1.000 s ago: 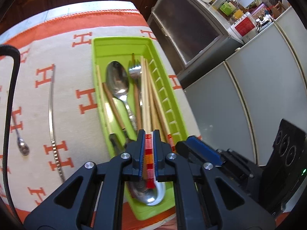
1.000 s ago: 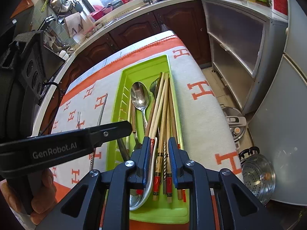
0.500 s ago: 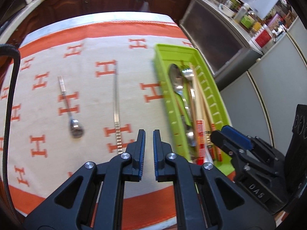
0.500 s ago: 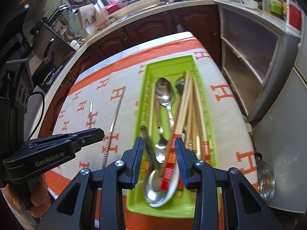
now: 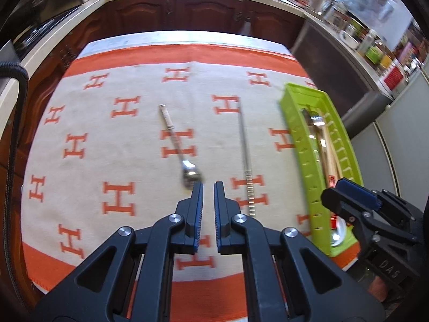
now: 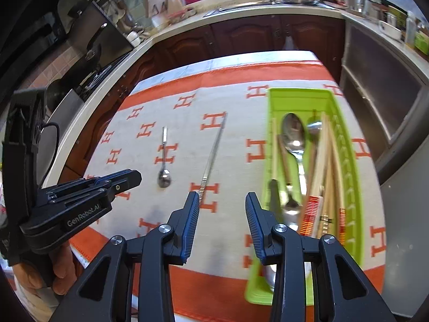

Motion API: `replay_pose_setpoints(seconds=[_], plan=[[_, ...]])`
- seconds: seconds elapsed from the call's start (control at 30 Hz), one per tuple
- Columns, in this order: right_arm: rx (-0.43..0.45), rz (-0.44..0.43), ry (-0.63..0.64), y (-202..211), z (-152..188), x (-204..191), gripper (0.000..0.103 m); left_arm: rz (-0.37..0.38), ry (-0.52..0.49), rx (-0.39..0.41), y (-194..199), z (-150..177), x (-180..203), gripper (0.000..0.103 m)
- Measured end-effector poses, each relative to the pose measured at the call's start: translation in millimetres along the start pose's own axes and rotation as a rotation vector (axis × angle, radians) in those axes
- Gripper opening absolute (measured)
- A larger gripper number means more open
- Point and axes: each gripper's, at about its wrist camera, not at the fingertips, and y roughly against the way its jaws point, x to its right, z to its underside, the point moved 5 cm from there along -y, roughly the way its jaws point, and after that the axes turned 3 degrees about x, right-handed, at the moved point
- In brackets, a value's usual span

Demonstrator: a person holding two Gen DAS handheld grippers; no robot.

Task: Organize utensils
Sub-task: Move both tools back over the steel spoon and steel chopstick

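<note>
A small shiny metal spoon (image 5: 179, 146) lies bowl-toward-us on the woven cream cloth (image 5: 128, 139) with orange H marks, and beside it a long thin steel chopstick (image 5: 245, 158) with a ridged end. To their right sits the slotted green plastic tray (image 6: 348, 161), packed with spoons and wooden chopsticks (image 6: 325, 161), near the cloth's right edge. The left gripper (image 5: 208, 186) hovers just short of the spoon's bowl, fingers nearly together, holding nothing; the right gripper (image 6: 222, 197) is spread wide between chopstick and tray
</note>
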Motion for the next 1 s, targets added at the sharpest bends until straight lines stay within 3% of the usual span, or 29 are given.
replay_pose_setpoints(seconds=[0.27, 0.43, 0.8, 0.9, 1.0], plan=[[-0.068, -0.027, 0.027, -38.4, -13.4, -33.1, 0.036, -0.04, 0.107, -0.038, -18.4, 8.1, -57.4, 0.004], [-0.111, 0.0, 0.037, -73.1, -18.3, -37.6, 0.036, -0.037, 0.148, -0.06, -32.1, 10.9, -78.2, 0.004], [-0.201, 0.099, 0.07, -151.5, -16.4, -33.7, 0.033, 0.013, 0.211, -0.085, -53.5, 5.5, -95.0, 0.004], [-0.173, 0.135, 0.127, -156.8, -14.8, -38.8, 0.032, 0.023, 0.23, -0.096, -60.1, 4.5, -97.7, 0.004], [-0.163, 0.166, 0.156, -158.0, -11.1, -42.6, 0.023, 0.04, 0.241, -0.109, -65.7, 2.3, -98.0, 0.004]])
